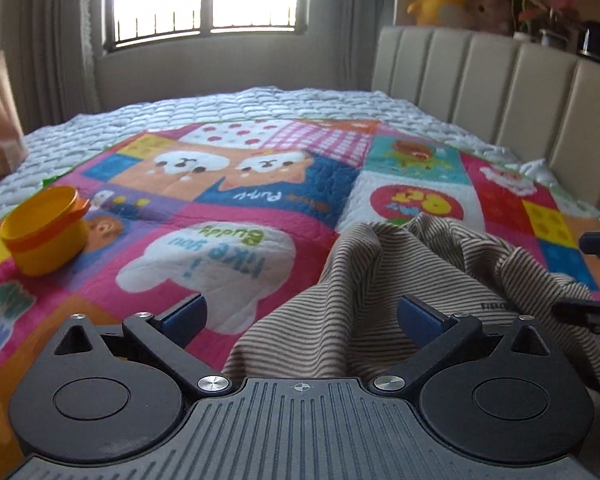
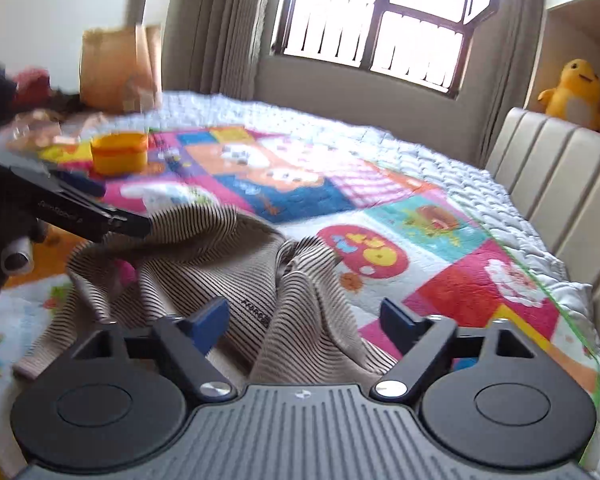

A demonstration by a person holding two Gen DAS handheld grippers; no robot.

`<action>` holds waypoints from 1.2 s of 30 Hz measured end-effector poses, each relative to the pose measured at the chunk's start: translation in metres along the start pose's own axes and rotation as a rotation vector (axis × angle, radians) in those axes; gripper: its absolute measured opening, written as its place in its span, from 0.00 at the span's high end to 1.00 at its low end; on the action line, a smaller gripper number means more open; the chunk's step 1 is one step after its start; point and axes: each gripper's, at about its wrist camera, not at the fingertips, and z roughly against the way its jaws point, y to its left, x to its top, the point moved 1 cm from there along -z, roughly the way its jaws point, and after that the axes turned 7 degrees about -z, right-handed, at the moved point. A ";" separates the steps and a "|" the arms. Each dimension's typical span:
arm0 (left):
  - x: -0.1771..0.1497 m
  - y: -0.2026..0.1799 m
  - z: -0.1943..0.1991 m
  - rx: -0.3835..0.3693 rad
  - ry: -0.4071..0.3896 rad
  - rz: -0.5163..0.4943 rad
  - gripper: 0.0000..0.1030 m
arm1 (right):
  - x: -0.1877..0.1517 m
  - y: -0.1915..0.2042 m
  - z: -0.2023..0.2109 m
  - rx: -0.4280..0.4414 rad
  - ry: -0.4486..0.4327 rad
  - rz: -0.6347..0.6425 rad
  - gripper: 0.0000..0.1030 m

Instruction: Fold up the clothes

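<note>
A beige garment with thin dark stripes [image 1: 380,292] lies crumpled on a colourful cartoon quilt [image 1: 228,216] on the bed. My left gripper [image 1: 300,316] is open, its blue-padded fingers wide apart over the garment's left edge, holding nothing. My right gripper [image 2: 304,322] is also open, low over the bunched middle of the same garment [image 2: 228,264], which shows a small printed label. The left gripper's body enters the right wrist view at the left [image 2: 80,212], near the garment's raised far corner. The right gripper's fingers show at the right edge of the left wrist view [image 1: 592,276].
A yellow-orange plastic tub [image 1: 46,230] stands on the quilt's left side; it also shows in the right wrist view [image 2: 119,153]. A padded beige headboard [image 1: 500,92] runs along the right. A brown paper bag [image 2: 120,68] and other clutter sit at the far left. Window behind.
</note>
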 end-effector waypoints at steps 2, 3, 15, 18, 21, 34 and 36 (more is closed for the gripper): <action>0.003 -0.004 -0.016 0.027 0.021 -0.037 0.06 | -0.008 0.003 -0.014 -0.026 0.032 0.100 0.67; 0.003 -0.005 -0.023 0.037 0.033 -0.061 0.25 | -0.012 0.004 -0.021 -0.040 0.048 0.150 0.72; 0.025 0.023 -0.093 0.208 0.110 -0.214 0.67 | -0.002 -0.142 -0.073 -0.501 -0.001 0.317 0.97; 0.021 0.025 -0.088 0.194 0.096 -0.186 0.66 | 0.001 -0.175 -0.061 -0.298 0.030 -0.012 0.97; 0.019 0.026 -0.075 0.170 0.079 -0.173 0.65 | -0.006 -0.164 -0.030 0.010 0.067 -0.262 0.58; 0.002 0.042 -0.073 0.106 0.095 -0.091 0.41 | 0.019 -0.070 0.007 -0.079 -0.037 0.222 0.84; 0.000 0.047 -0.078 0.125 0.103 -0.088 0.40 | 0.019 -0.096 -0.023 -0.145 0.008 0.194 0.87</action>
